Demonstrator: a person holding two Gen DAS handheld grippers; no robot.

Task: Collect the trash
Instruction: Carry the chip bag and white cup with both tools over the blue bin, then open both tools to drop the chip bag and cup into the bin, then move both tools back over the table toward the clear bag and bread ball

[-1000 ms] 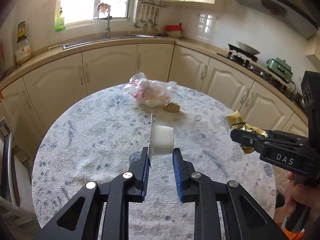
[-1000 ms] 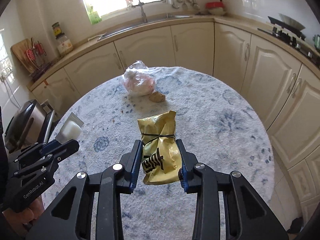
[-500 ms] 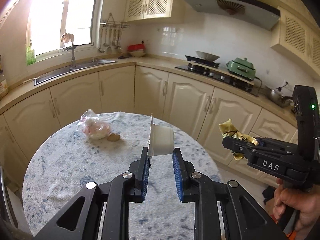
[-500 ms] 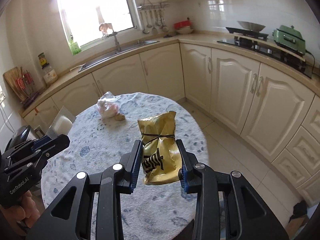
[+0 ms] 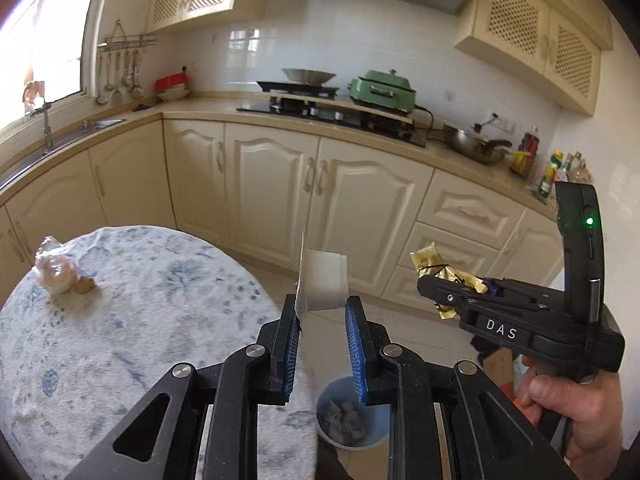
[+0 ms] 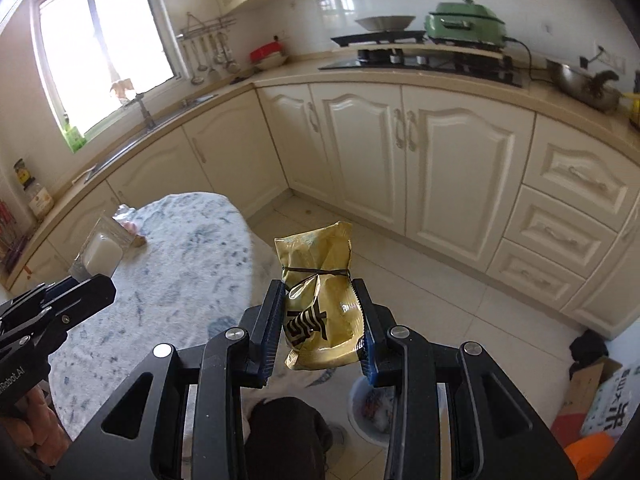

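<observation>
1. At the far left of the left wrist view, a round table (image 5: 132,320) is seen, draped in a nubby white cloth mottled with blue.
2. Near the table's far edge, a crumpled clear plastic bag (image 5: 54,270) with pinkish contents is seen, and a small brown lump (image 5: 85,286) lies just beside it.
3. In the centre, the left gripper (image 5: 320,316) is clenched on a small white plastic cup (image 5: 325,282); the cup's peeled foil lid stands up thin and flat against the left blue ribbed pad.
4. Below the jaws, a round pale-blue bin (image 5: 352,416) is seen on the tiled floor, with scraps already inside.
5. To the right, the right gripper (image 5: 448,288) is held in a hand (image 5: 576,412), black and angular, with a crinkled wrapper between its fingers.
6. In the right wrist view, that right gripper (image 6: 320,320) is shown grasping a glossy yellow snack packet (image 6: 320,304), wrinkled, printed with black characters and cinched by a thin dark band.
7. Glossy cream panelled cabinets (image 6: 400,160) curve behind, and a green lidded cooker (image 6: 464,20) is seen on the counter at the right.
</observation>
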